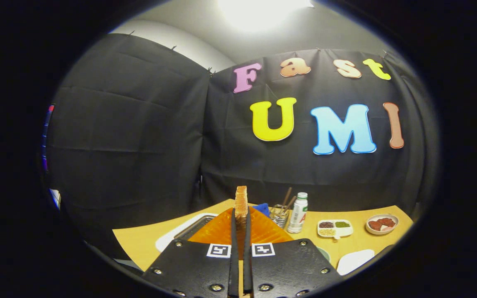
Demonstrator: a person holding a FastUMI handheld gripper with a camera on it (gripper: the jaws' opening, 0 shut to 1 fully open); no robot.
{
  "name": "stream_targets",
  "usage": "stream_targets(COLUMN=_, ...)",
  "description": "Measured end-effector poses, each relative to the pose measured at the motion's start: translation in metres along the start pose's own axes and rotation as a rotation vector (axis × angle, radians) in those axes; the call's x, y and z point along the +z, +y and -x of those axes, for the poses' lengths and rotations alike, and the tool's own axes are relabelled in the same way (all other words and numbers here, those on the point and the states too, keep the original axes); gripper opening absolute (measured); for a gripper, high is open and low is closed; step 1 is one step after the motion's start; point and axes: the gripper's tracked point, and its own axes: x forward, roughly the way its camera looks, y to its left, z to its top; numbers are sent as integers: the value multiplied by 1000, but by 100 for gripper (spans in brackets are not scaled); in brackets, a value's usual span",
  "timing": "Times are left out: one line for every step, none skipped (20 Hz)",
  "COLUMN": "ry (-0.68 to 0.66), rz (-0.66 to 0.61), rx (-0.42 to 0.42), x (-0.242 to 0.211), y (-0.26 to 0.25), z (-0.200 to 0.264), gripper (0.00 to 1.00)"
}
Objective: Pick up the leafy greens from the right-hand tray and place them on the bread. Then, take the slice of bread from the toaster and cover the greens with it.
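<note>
Tongs [241, 219] pinch the slice of bread [241, 203] edge-on, upright, lifted above the counter [139, 244], left of the white bottle [297, 213]. Grip looks thin: the slice could pivot or slip during tilt-down, landing skewed; greens unseen, so alignment is a guess.

A ceiling lamp [263, 10] overhead burns out to white glare and lights the wall behind it. The black cloth [131, 136] stays dim. The counter [147, 242] is evenly lit and fairly sharp. Fisheye distortion bends straight lines, and the rim darkens.
</note>
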Motion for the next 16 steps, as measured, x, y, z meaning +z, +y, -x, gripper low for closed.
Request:
stream_targets(ry=5, rz=3, rx=-17, x=-4, y=-9, z=3, gripper=4)
stream_targets(ry=12, rz=-3, rx=-29, x=-8, y=-18, z=5, gripper=4)
stream_targets(ry=17, rz=-12, rx=-37, x=-11, y=-24, z=7, gripper=4)
stream_targets(ry=21, rz=-19, rx=-46, x=-15, y=-30, z=9, gripper=4)
stream_targets(ry=24, rz=-23, rx=-51, x=-18, y=-35, z=11, gripper=4)
stream_targets(ry=27, rz=-19, rx=-55, x=-22, y=-40, z=13, gripper=4)
stream_targets(ry=33, rz=-13, rx=-66, x=-27, y=-47, z=16, gripper=4)
stream_targets(ry=38, rz=-10, rx=-74, x=-34, y=-52, z=19, gripper=4)
stream_targets(ry=45, rz=-7, rx=-87, x=-40, y=-59, z=21, gripper=4)
stream_targets(ry=54, rz=-6, rx=-101, x=-46, y=-66, z=24, gripper=4)
stream_targets(ry=64, rz=-10, rx=-111, x=-53, y=-73, z=26, gripper=4)
stream_targets(ry=75, rz=-16, rx=-122, x=-60, y=-79, z=27, gripper=4)
stream_targets(ry=88, rz=-26, rx=-131, x=-67, y=-85, z=27, gripper=4)
stream_targets(ry=97, rz=-41, rx=-136, x=-72, y=-90, z=26, gripper=4)
stream_targets(ry=102, rz=-56, rx=-141, x=-76, y=-94, z=25, gripper=4)
stream_targets(ry=102, rz=-64, rx=-141, x=-80, y=-97, z=24, gripper=4)
